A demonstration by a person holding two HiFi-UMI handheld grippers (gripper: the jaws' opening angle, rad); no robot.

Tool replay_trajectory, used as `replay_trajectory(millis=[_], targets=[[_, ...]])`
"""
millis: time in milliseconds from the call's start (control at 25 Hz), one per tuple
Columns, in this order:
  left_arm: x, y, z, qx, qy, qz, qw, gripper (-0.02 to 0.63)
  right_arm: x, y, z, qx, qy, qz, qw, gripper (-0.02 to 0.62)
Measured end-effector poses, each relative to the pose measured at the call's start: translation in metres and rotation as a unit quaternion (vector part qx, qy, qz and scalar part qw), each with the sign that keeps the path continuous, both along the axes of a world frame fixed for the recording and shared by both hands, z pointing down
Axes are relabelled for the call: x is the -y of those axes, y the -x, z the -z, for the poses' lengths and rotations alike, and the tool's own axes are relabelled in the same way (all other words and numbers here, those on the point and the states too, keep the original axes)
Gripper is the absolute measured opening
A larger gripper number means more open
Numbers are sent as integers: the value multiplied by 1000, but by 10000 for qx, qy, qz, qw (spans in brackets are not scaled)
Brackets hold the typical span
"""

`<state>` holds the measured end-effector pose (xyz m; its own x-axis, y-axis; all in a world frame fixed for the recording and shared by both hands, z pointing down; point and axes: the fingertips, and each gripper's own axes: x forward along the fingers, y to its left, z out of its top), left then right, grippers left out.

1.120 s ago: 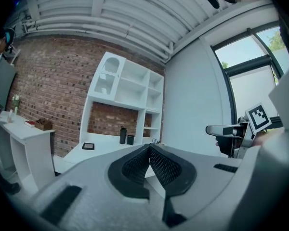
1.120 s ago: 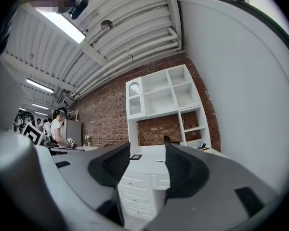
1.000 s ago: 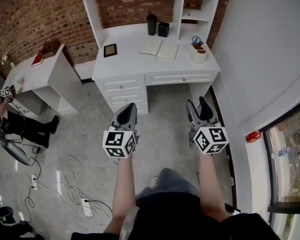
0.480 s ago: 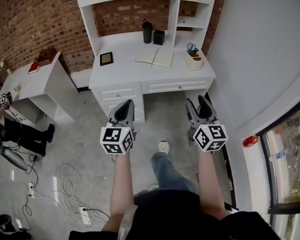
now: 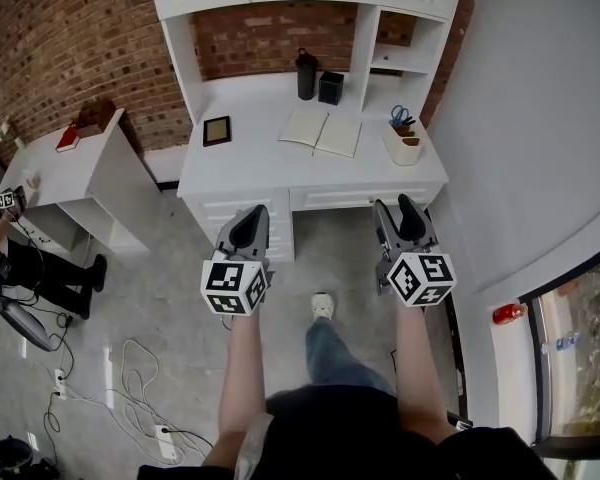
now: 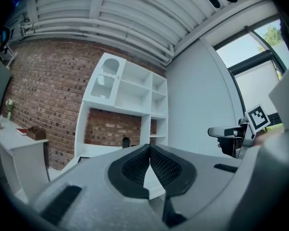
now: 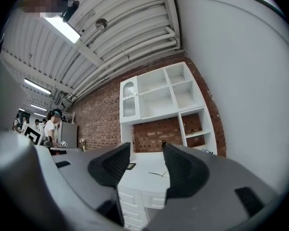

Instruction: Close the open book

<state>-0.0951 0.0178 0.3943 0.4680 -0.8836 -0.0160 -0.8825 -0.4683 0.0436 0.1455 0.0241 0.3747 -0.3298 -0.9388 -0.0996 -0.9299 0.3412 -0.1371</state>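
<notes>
The open book [image 5: 322, 131] lies flat with pale pages on the white desk [image 5: 250, 163] under the hutch shelves, at the top of the head view. Both grippers hang over the floor in front of the desk, well short of the book. My left gripper [image 5: 251, 220] is shut with nothing in it; its dark pads [image 6: 135, 166] meet at the tip. My right gripper [image 5: 401, 215] is open and empty. Between its jaws, the right gripper view shows the book [image 7: 157, 173] far off on the desk top.
On the desk stand a black bottle [image 5: 306, 74], a black box [image 5: 330, 87], a small framed tablet [image 5: 217, 130] and a pen holder with scissors [image 5: 404, 140]. A lower white side table [image 5: 75, 163] stands left. Cables [image 5: 130, 358] lie on the floor; a person [image 5: 5, 253] is at the left edge.
The desk has shifted down the head view and looks nearer. One foot has stepped forward. Both grippers keep the same pose and the same jaw state.
</notes>
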Motion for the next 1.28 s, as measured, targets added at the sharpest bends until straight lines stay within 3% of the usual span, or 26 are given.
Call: replay_trajectory(millis=[440, 760, 1280], targets=[[142, -16, -31, 26, 388, 218, 9990, 9, 160, -10, -29, -107, 401, 259, 9988, 210], [249, -13, -40, 124, 537, 630, 9965, 9, 284, -8, -48, -102, 661, 614, 9959, 210], [331, -19, -43, 266, 654, 807, 9942, 9, 372, -3, -74, 7, 968, 928, 9910, 210]])
